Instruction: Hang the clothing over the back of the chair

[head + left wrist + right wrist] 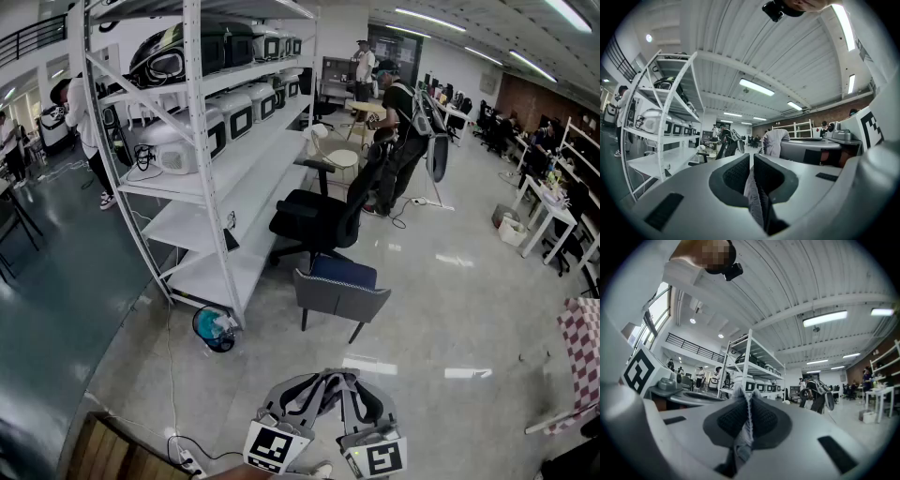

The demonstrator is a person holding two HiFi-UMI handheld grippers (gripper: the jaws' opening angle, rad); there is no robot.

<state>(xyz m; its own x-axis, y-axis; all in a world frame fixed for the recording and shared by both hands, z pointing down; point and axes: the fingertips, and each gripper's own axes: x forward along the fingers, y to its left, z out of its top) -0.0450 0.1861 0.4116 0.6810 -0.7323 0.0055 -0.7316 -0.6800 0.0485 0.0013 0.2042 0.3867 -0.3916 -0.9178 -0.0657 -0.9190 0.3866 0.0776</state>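
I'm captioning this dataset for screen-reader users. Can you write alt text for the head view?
The left gripper and right gripper each clamp a grey garment at the bottom edge. Ahead stands a grey chair with a blue seat, a black office chair behind it, and white shelving to the left.

A tall white shelving rack [253, 155] carried white appliances [178, 150] with dark windows, a teal round object [215, 328] lay on the glossy floor [450, 309] beside its foot, and a person in black [401, 141] stood farther back.
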